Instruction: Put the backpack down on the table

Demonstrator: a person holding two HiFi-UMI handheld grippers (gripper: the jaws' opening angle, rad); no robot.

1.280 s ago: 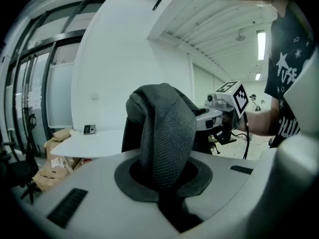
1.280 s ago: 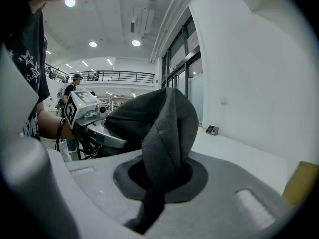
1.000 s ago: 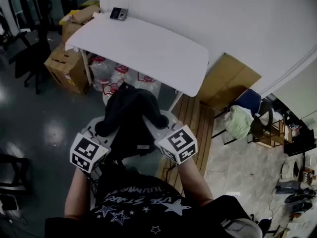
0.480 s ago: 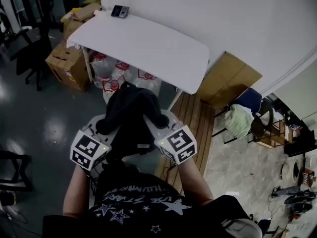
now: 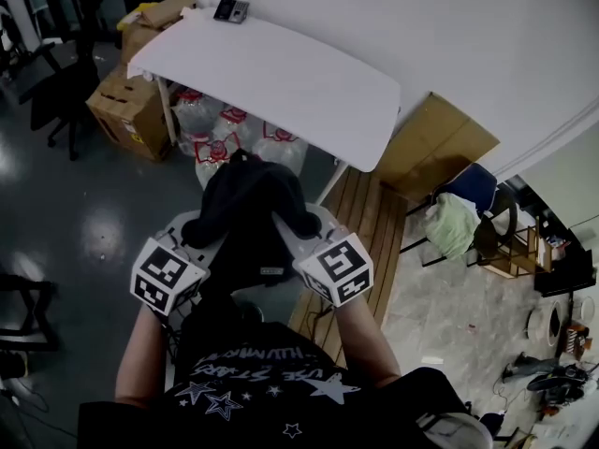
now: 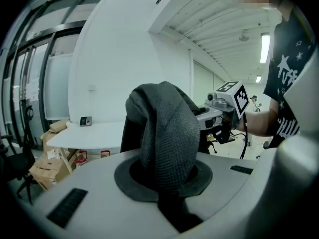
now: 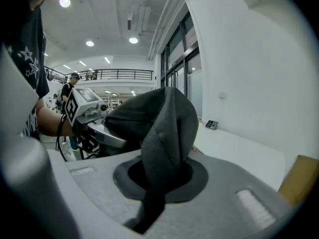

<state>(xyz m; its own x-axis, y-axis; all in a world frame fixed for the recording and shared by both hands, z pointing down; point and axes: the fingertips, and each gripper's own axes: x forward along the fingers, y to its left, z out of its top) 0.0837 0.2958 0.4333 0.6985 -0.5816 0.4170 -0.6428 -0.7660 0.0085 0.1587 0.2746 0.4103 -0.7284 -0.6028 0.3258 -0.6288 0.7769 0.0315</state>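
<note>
A black backpack (image 5: 248,209) hangs in the air between my two grippers, in front of the white table (image 5: 281,73) and short of its near edge. My left gripper (image 5: 199,235) is shut on one dark woven strap (image 6: 167,143), which rises out of the closed jaws. My right gripper (image 5: 298,234) is shut on the other strap (image 7: 167,133) in the same way. The bag's bulk hides both sets of fingertips in the head view. Each gripper view shows the other gripper beyond the bag: the right gripper (image 6: 227,101) and the left gripper (image 7: 84,103).
A small dark device (image 5: 230,9) lies at the table's far corner. Water bottles (image 5: 225,134) stand under the table, with cardboard boxes (image 5: 126,110) to its left. A black chair (image 5: 56,92) is at far left, a wooden pallet (image 5: 360,232) on the floor at right.
Both grippers keep the same hold on the straps. In the head view the table and boxes have slid slightly up the frame.
</note>
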